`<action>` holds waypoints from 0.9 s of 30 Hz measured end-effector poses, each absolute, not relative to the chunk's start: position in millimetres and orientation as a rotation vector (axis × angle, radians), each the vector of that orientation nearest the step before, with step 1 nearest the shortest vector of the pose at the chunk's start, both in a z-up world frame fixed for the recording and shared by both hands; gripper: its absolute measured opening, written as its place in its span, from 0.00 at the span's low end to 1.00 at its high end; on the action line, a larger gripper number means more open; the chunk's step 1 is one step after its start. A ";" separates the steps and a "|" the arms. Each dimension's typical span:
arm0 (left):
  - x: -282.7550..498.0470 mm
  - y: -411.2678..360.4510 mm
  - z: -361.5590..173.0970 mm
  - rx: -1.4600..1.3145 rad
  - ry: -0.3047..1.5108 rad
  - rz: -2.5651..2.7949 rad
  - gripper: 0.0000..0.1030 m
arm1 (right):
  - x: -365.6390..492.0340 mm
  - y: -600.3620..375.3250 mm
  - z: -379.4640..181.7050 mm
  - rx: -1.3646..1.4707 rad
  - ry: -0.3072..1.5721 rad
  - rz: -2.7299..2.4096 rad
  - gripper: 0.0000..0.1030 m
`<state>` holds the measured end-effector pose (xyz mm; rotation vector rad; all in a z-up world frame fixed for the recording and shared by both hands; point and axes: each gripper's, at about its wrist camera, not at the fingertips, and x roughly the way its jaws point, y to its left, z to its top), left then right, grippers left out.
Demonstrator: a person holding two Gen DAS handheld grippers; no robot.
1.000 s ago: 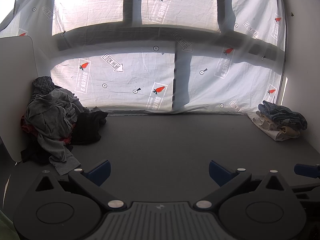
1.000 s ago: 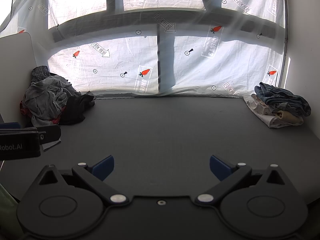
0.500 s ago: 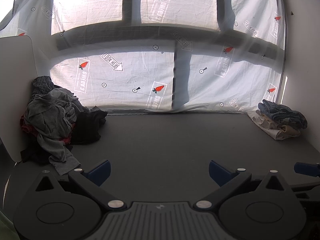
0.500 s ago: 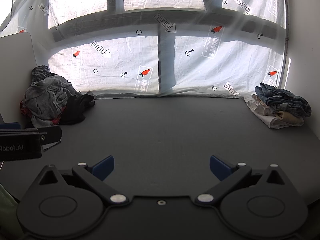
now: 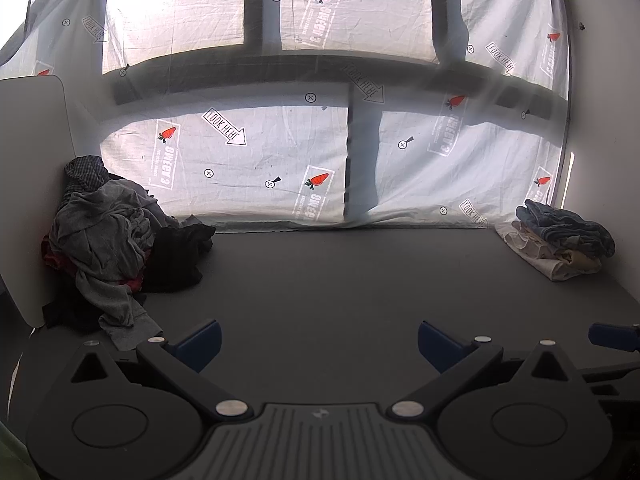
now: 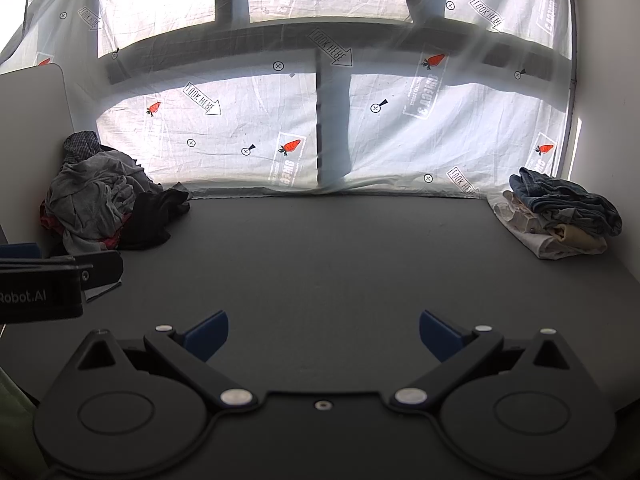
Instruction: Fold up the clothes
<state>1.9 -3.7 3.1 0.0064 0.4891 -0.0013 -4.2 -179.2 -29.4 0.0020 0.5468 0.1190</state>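
Note:
A heap of unfolded clothes (image 5: 108,248) (image 6: 100,208), grey, black and red, lies at the far left of the dark table, against a white panel. A stack of folded clothes (image 5: 560,244) (image 6: 560,216) with a denim piece on top sits at the far right. My left gripper (image 5: 318,342) hangs open over the table's near part, nothing between its blue pads; a grey sleeve of the heap reaches close to its left finger. My right gripper (image 6: 324,334) is also open and empty. The left gripper's body (image 6: 44,284) shows at the left edge of the right wrist view.
The dark grey table (image 5: 340,280) (image 6: 340,248) stretches between the two piles. A white printed sheet (image 5: 280,152) hangs behind it over a window. A white panel (image 5: 28,184) bounds the left side, a white wall (image 5: 600,120) the right.

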 end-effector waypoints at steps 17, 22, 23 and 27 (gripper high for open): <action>-3.2 -4.1 -0.1 0.017 0.483 -0.004 1.00 | -6.5 -180.4 -27.2 0.005 0.545 0.119 1.00; -3.5 -3.7 -1.0 0.021 0.486 -0.009 1.00 | -8.1 -182.7 -26.9 0.010 0.543 0.111 1.00; -3.3 -3.7 -1.3 0.020 0.488 -0.010 1.00 | -8.5 -183.2 -27.0 0.012 0.544 0.109 1.00; -1.1 -7.0 -6.8 0.001 0.510 -0.017 1.00 | -10.1 -188.9 -30.3 0.017 0.551 0.087 1.00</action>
